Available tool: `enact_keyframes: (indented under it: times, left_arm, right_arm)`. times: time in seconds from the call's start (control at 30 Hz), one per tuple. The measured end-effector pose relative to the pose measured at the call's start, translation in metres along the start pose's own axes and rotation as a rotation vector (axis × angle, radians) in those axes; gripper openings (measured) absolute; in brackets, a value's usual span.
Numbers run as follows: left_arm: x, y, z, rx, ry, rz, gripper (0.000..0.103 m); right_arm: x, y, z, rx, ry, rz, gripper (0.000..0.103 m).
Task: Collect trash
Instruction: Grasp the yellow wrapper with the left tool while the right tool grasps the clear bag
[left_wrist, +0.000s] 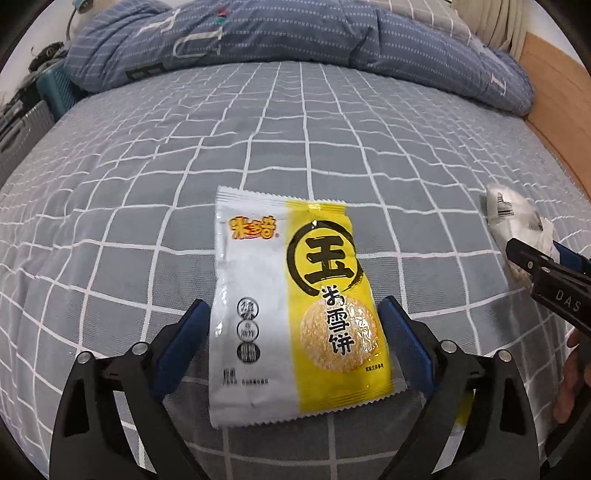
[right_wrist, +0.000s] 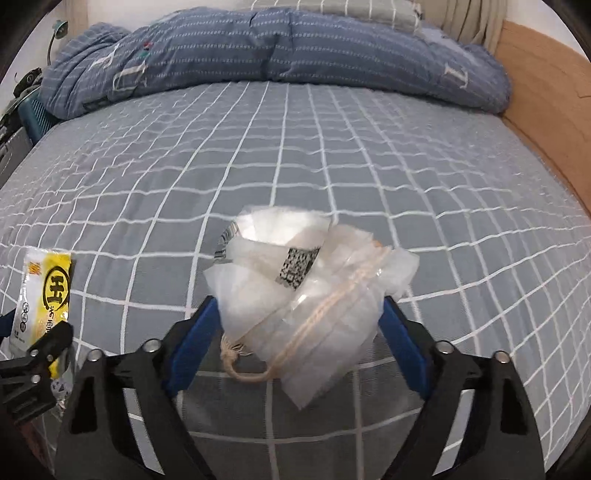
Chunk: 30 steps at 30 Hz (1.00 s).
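Blue-padded grippers over trash on a grey checked bed sheet (left_wrist: 332, 122).
Left gripper (left_wrist: 295, 332) straddles a yellow-and-white snack wrapper (left_wrist: 295, 306) — jaws apart, pads just beside its edges; right gripper (right_wrist: 299, 325) likewise flanks a crumpled white plastic bag (right_wrist: 306, 295). Beyond, a blue duvet (right_wrist: 258, 48).

**Two wrappers side by side on the bed**

A rice cracker packet (left_wrist: 295, 306) lies flat on the bed (left_wrist: 332, 140), between the left tongs (left_wrist: 295, 347). To its right, well apart, a crumpled plastic bag (right_wrist: 310, 291) sits between the right tongs (right_wrist: 295, 343). A folded quilt (right_wrist: 258, 51) lies across the bed behind both.
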<state>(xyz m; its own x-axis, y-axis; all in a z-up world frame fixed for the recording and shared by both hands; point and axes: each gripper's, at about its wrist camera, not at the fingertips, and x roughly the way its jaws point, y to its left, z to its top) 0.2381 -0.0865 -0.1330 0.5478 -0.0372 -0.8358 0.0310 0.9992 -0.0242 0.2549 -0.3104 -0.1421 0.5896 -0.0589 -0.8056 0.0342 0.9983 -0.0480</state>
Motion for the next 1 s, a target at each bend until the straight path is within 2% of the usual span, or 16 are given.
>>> enact_keyframes:
  times: [0.07, 0.1, 0.27, 0.37, 0.7, 0.77, 0.87, 1.0]
  left_arm:
    - [0.000, 0.001, 0.000, -0.001, 0.003, -0.005, 0.080]
    - [0.001, 0.002, 0.000, -0.003, 0.003, -0.009, 0.073]
    - [0.000, 0.008, 0.000, -0.006, -0.002, -0.028, 0.058]
    - [-0.002, 0.007, 0.000, -0.003, -0.011, -0.026, 0.053]
    - [-0.019, 0.011, 0.007, -0.020, -0.052, -0.039, 0.041]
    - [-0.021, 0.012, 0.007, -0.018, -0.061, -0.038, 0.038]
    - [-0.021, 0.015, 0.007, -0.018, -0.054, -0.043, 0.028]
    - [-0.025, 0.016, 0.008, -0.015, -0.055, -0.047, 0.023]
  right_arm:
    - [0.005, 0.000, -0.001, 0.003, 0.021, 0.030, 0.062]
    - [0.006, 0.000, -0.002, 0.010, 0.024, 0.044, 0.059]
    - [0.005, 0.001, -0.001, 0.007, 0.039, 0.089, 0.033]
    - [0.002, 0.004, 0.000, 0.001, 0.030, 0.087, 0.030]
    - [-0.017, 0.007, 0.007, -0.007, -0.036, 0.071, 0.029]
    - [-0.021, 0.008, 0.008, -0.008, -0.039, 0.071, 0.029]
    - [-0.025, 0.010, 0.008, -0.017, -0.042, 0.069, 0.029]
    - [-0.034, 0.014, 0.010, -0.033, -0.051, 0.063, 0.029]
